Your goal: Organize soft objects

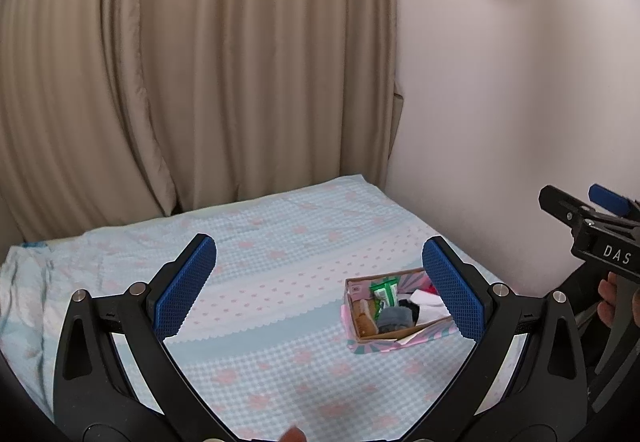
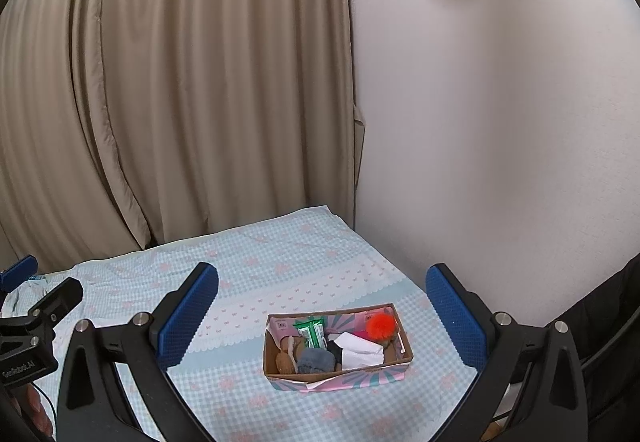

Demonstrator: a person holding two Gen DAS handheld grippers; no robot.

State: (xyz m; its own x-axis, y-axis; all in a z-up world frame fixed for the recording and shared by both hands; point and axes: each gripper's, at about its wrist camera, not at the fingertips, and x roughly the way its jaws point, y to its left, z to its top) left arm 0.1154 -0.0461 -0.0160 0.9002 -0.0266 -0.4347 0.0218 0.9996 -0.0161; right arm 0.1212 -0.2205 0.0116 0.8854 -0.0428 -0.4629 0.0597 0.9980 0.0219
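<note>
Both black, blue-padded grippers, left gripper [image 1: 319, 284] and right gripper [image 2: 322, 312], hang spread wide and empty over the pale blue checked bedsheet [image 2: 280, 266]. Right of frame centre sits a shallow cardboard box [image 2: 336, 369] holding a green packet [image 2: 310, 332], possibly grey socks [image 2: 316, 360], and an orange pompom [image 2: 378, 325].

Both wrist views look down across the bed [image 1: 280, 242], sharing the box [image 2: 340, 370]

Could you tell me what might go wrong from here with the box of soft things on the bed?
The box sits on a soft bedsheet, so pressing into it could tip it. It looks crowded; pulling the grey sock might drag the white paper or orange pompom out too.
</note>
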